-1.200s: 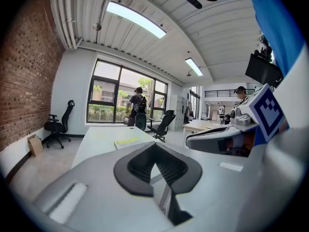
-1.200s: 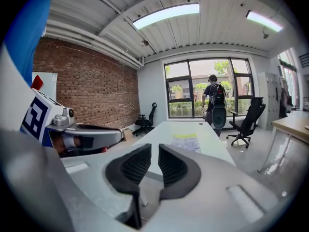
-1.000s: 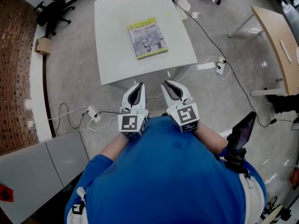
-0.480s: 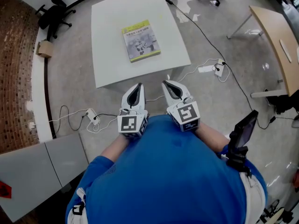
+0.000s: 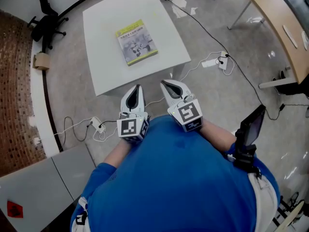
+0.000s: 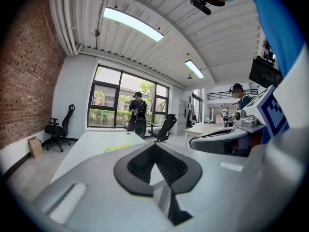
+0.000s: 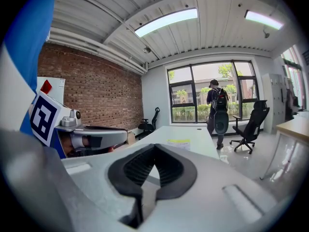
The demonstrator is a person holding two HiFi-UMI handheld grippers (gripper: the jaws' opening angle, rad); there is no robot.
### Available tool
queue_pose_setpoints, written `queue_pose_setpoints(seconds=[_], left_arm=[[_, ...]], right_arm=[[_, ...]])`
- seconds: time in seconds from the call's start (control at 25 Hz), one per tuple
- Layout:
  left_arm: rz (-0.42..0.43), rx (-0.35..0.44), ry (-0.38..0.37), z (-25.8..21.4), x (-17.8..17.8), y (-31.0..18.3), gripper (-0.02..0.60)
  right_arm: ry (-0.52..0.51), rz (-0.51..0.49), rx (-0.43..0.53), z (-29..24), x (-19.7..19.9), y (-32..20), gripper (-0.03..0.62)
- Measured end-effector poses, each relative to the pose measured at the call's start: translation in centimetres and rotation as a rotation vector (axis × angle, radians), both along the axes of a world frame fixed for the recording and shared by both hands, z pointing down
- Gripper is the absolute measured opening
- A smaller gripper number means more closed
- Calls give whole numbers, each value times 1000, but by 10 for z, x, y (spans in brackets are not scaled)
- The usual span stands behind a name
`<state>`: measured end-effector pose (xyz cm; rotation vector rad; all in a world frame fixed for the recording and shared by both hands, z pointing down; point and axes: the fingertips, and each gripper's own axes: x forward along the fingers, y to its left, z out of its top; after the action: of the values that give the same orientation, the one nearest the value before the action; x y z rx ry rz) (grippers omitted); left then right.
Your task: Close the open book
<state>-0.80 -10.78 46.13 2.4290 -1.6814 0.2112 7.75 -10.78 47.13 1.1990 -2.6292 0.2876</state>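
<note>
The book (image 5: 136,41) lies closed, cover up, on the white table (image 5: 106,62), well ahead of both grippers. It shows as a thin yellow strip (image 6: 118,148) in the left gripper view and as a pale patch (image 7: 178,142) in the right gripper view. My left gripper (image 5: 136,87) and right gripper (image 5: 164,82) are side by side close to the person's blue shirt, short of the table's near edge, pointing toward it. Both are shut with nothing between the jaws; the tips meet in each gripper view (image 6: 155,144) (image 7: 154,145).
Cables and a power strip (image 5: 99,126) lie on the floor at the left, another strip (image 5: 211,62) at the right. A wooden table (image 5: 280,37) stands at the right, office chairs (image 5: 46,21) at the far left. A person (image 7: 215,110) stands by the windows.
The head view has swung, so table and book now sit further left in the picture. Both grippers stay side by side before the shirt, a little further forward.
</note>
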Motion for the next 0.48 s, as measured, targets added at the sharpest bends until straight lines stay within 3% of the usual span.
queue_pose_setpoints(seconds=[0.48], left_arm=[[14, 19, 13, 2, -8, -16, 6]], right_arm=[[-1, 3, -3, 2, -10, -13, 3]])
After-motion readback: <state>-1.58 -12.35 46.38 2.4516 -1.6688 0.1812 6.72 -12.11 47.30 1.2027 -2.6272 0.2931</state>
